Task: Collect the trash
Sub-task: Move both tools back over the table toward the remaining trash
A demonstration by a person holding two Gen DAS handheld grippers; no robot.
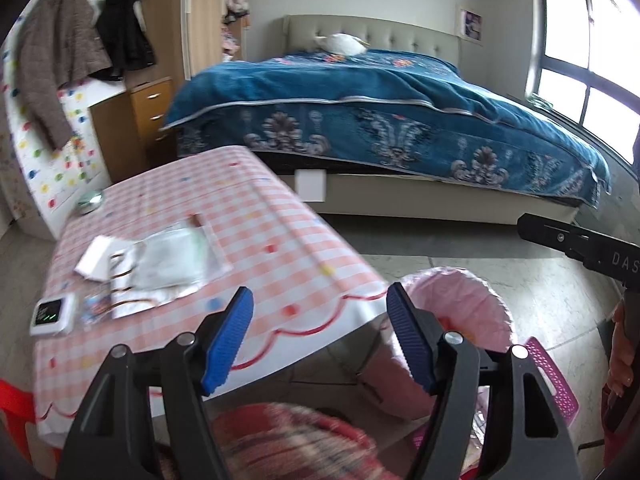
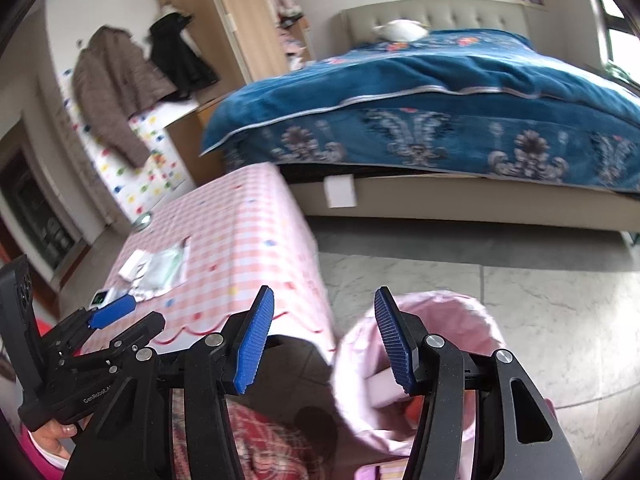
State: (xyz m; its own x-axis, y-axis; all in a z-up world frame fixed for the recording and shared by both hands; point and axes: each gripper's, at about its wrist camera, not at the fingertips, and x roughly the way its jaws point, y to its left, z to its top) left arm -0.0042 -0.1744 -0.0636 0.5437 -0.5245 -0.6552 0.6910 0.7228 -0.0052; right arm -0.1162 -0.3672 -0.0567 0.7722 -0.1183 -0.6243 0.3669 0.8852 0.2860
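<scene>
Litter lies on the pink checked table (image 1: pixel 256 240): a clear plastic bag (image 1: pixel 172 260), a white paper (image 1: pixel 96 258) and a brown-striped wrapper (image 1: pixel 124 292). The same pile (image 2: pixel 160 270) shows small in the right wrist view. My left gripper (image 1: pixel 319 292) is open and holds nothing; it hangs over the table's near right corner, well apart from the litter. My right gripper (image 2: pixel 324 292) is open too, between the table edge and a bin with a pink liner (image 2: pixel 440 304). Something white and something orange lie in the bin. The bin (image 1: pixel 480 284) stands on the floor right of the table.
A small white device with a green display (image 1: pixel 52 314) and a silvery round object (image 1: pixel 90 202) also sit on the table. A bed with a blue cover (image 1: pixel 380 92) fills the back. A pink perforated basket (image 1: pixel 554 376) stands beside the bin. Plaid fabric (image 1: pixel 296 440) lies below the grippers.
</scene>
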